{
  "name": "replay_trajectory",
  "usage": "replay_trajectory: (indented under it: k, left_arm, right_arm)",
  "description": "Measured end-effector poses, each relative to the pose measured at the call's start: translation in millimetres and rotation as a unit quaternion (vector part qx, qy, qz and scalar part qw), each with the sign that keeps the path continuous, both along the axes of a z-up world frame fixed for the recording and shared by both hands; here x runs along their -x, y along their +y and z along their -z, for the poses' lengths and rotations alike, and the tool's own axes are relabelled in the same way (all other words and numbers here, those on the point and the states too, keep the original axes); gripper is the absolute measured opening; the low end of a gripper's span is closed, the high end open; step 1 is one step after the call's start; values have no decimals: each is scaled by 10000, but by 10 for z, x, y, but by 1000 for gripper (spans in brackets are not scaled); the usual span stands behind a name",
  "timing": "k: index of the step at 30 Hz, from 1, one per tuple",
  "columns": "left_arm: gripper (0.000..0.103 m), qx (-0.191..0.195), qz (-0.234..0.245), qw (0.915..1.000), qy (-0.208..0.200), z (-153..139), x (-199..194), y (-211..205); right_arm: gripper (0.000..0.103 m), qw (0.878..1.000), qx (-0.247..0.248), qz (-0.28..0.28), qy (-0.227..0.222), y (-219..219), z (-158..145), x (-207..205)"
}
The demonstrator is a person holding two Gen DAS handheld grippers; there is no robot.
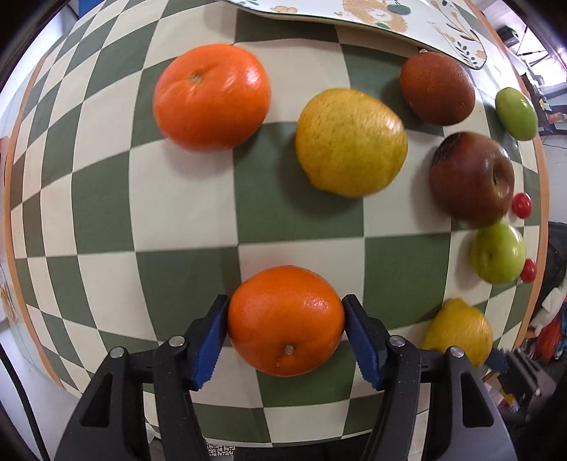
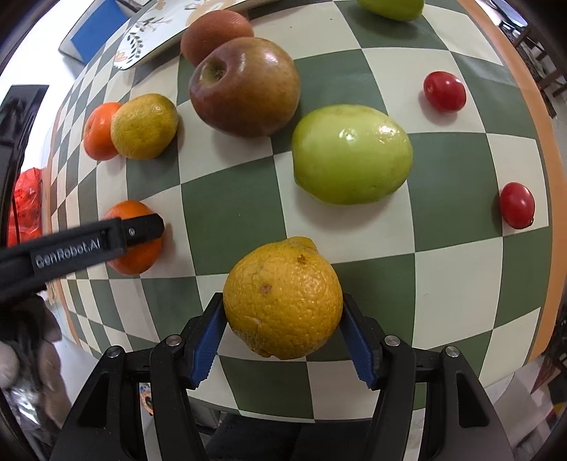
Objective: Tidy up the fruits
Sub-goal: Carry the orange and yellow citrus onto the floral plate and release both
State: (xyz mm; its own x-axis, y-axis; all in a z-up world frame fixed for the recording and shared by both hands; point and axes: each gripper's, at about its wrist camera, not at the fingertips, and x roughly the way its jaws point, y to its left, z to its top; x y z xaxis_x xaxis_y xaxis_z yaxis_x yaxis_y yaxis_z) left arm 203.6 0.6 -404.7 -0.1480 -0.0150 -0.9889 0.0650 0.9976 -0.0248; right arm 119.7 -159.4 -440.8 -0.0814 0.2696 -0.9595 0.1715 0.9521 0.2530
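Note:
My left gripper (image 1: 285, 321) is shut on an orange (image 1: 286, 319) just above the checkered table; the same orange shows in the right wrist view (image 2: 133, 244) behind the left gripper's arm. My right gripper (image 2: 283, 312) is shut on a yellow citrus (image 2: 283, 298), also seen in the left wrist view (image 1: 459, 329). On the table lie a second orange (image 1: 212, 96), a second yellow citrus (image 1: 351, 142), a dark red apple (image 2: 245, 87), a brown round fruit (image 1: 437, 88), a green fruit (image 2: 351, 154), another green fruit (image 1: 516, 114) and two cherry tomatoes (image 2: 444, 91) (image 2: 516, 205).
A patterned plate (image 1: 389, 17) lies at the table's far edge, next to the brown fruit. The round table's orange rim (image 2: 538, 319) runs close on the right. The green-and-cream cloth (image 1: 177, 212) has bare squares left of the held orange.

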Motion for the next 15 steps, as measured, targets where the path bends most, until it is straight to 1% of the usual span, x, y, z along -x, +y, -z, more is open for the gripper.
replay_trajectory:
  k: [3,5,9,12,15]
  left_arm:
    - [61,76,1,9999,-114,78,97,42]
    - [61,106,-9,9998,-152,114,146,42]
    - [61,182,-125,9997,-139,151,211,95]
    - [61,318,-199,9990,-227,-26,296,121]
    - [61,537,-303,9974,-363,-185,285,108]
  right_arm:
    - [66,9999,23,108,25,-84,-41,14]
    - [67,9999,92,139,39,-59,-18,-27]
    - [66,9996,68,273,56,-95,16,-27]
    - [66,9993,79,349,100,-131,-15,53]
    - [65,9988,-155,448,93,-167,-121,71]
